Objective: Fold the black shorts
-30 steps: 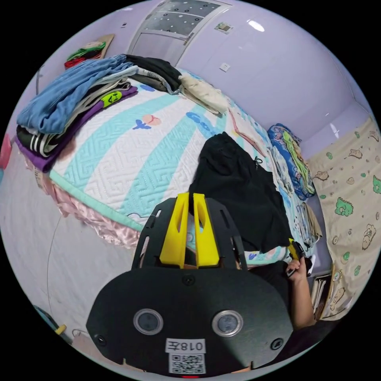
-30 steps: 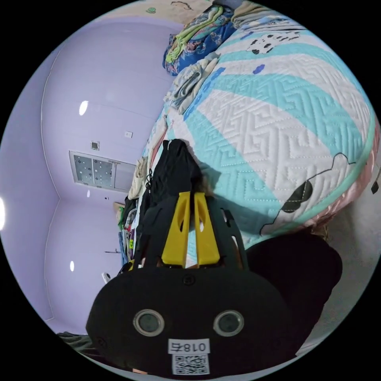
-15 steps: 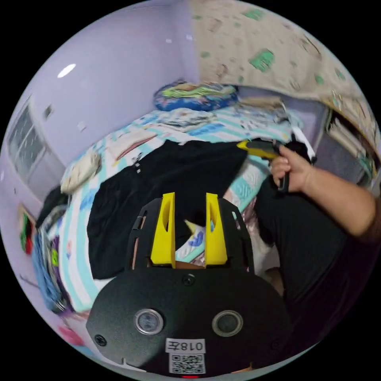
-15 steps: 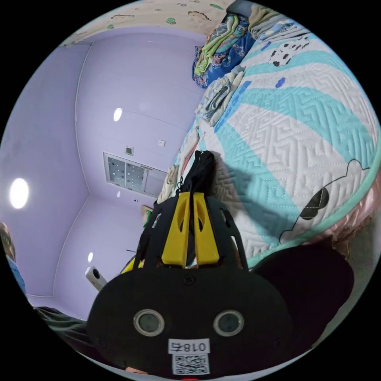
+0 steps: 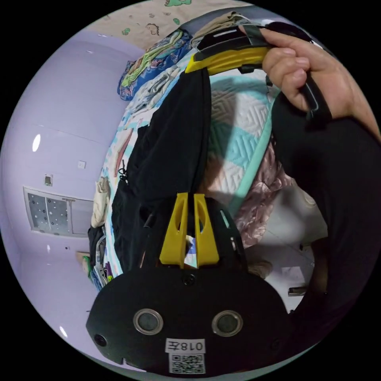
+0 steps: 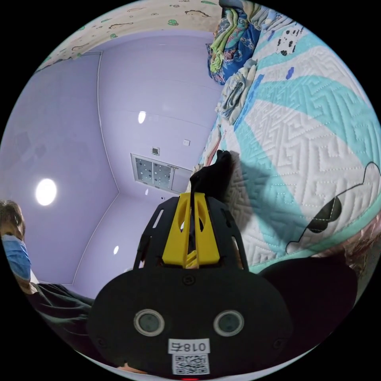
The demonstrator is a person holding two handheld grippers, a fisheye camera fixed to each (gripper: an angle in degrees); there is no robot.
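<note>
The bed (image 6: 317, 151) wears a quilted cover in white and teal stripes with a pink frill at its edge. The black shorts (image 5: 174, 147) lie partly on it. Folded clothes (image 6: 238, 89) and a blue patterned bundle (image 6: 230, 43) sit near the wall.

The black shorts (image 5: 166, 151) hang stretched between both sets of tongs, one edge pinched high, another low, cloth draping loose over the striped quilted bed (image 5: 234, 147). In the right gripper view, a bunched black fold (image 6: 212, 178) rises upright.
</note>
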